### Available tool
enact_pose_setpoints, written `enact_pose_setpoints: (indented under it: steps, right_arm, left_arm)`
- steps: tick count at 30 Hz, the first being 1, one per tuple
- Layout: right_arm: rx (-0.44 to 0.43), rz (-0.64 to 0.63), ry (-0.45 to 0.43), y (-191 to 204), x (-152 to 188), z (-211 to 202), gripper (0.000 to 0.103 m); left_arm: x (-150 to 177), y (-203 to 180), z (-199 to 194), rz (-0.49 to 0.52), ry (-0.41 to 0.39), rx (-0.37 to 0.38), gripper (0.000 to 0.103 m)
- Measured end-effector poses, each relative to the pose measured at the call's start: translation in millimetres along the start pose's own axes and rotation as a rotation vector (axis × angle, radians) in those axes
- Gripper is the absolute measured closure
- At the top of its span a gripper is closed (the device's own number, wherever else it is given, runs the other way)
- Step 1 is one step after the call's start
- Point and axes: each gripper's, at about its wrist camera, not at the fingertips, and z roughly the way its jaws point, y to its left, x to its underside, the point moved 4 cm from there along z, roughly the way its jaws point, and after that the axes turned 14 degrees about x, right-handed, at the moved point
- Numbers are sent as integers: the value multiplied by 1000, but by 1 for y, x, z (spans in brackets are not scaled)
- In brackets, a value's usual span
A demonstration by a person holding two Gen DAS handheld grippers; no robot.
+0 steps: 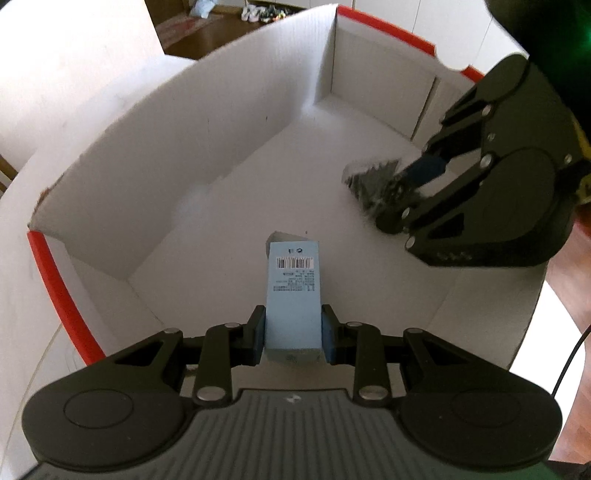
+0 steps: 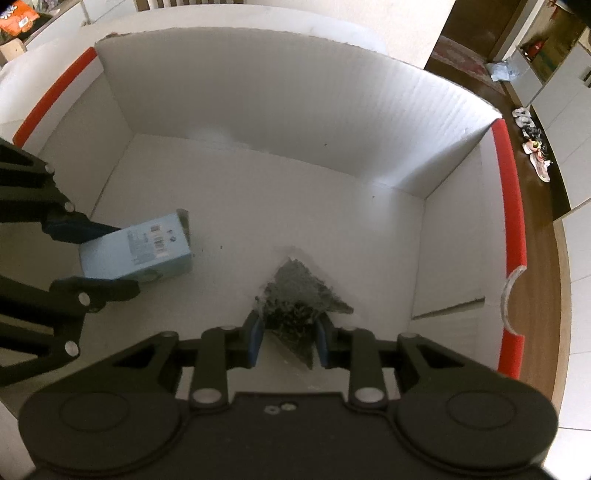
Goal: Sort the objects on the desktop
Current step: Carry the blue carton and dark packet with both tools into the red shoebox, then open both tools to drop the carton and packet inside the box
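Note:
A light blue carton (image 1: 293, 295) with a barcode label is clamped between the blue pads of my left gripper (image 1: 293, 332). It points down into a large white cardboard box (image 1: 184, 155), its far end near the box floor. In the right wrist view the same carton (image 2: 140, 251) and left gripper (image 2: 116, 258) sit at the left. My right gripper (image 2: 288, 339) is shut on a dark crinkly plastic packet (image 2: 295, 291), whose tip is low over the box floor. From the left wrist view, the right gripper (image 1: 395, 195) and packet (image 1: 373, 181) are at the right.
The box walls (image 2: 277, 110) rise on all sides, with red trim (image 2: 511, 206) along two rims. Beyond it are a wooden floor, several shoes (image 2: 535, 147) and an orange pack (image 2: 16, 14). A black cable (image 1: 569, 362) hangs at the right.

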Motion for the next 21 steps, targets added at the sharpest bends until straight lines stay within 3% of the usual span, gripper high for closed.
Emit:
enact_pose_setpoints:
  steps: [9,13,16,21]
  right_arm:
    - [9,-15,-18,-1,-3,-5,59]
    - [5,10,-33,-9,-5,-5,47]
    - [-1,20,-50,-13,-3,-8,44]
    - [-13,36,-84,-16,1,-17,39]
  left_arm:
    - [0,2,2,2,10,5,74]
    - [4,2,-4,1,-5,7,72]
    - [0,0,-2,4,-29,22,53]
    - [-4,-3,-8,6,-66,13,46]
